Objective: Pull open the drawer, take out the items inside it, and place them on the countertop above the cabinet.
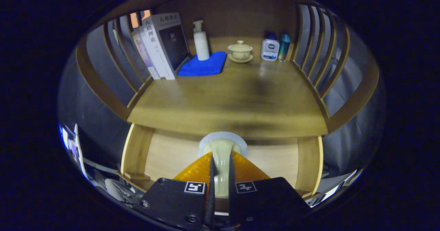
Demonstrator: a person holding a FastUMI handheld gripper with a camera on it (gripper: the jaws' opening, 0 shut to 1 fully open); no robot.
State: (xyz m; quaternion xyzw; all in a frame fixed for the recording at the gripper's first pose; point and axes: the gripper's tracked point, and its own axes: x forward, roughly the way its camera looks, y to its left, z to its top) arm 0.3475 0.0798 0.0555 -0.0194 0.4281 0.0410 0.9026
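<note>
Sitting between the two fingers of the tongs (pixel 220 176) is a pale cream item (pixel 221 152) with a rounded top and a narrower body, and both fingers press against its sides, so the tongs are pinched on it. Behind its top shows a light grey round pad (pixel 223 137); I cannot tell whether the two are one piece. The item hangs above the open drawer (pixel 172 155), whose light wooden floor spreads to the left and right of the fingers and whose side walls stand at the near left and near right. Just beyond the item runs the front edge of the desk (pixel 227 100), the wooden top of the cabinet, with a dark shadow across its middle. At the far left of the desk two books (pixel 161 45) stand upright against the slatted side rail (pixel 113 52). Just to the right of them lies a folded blue cloth (pixel 203 65), and a white pump bottle (pixel 201 42) stands on its far edge. Near the far middle sits a small cream lidded cup (pixel 240 50) on a saucer. At the far right, a white bottle with a blue cap (pixel 270 48) stands just beside a slim teal can (pixel 284 47), both close to the right slatted rail (pixel 319 45).
</note>
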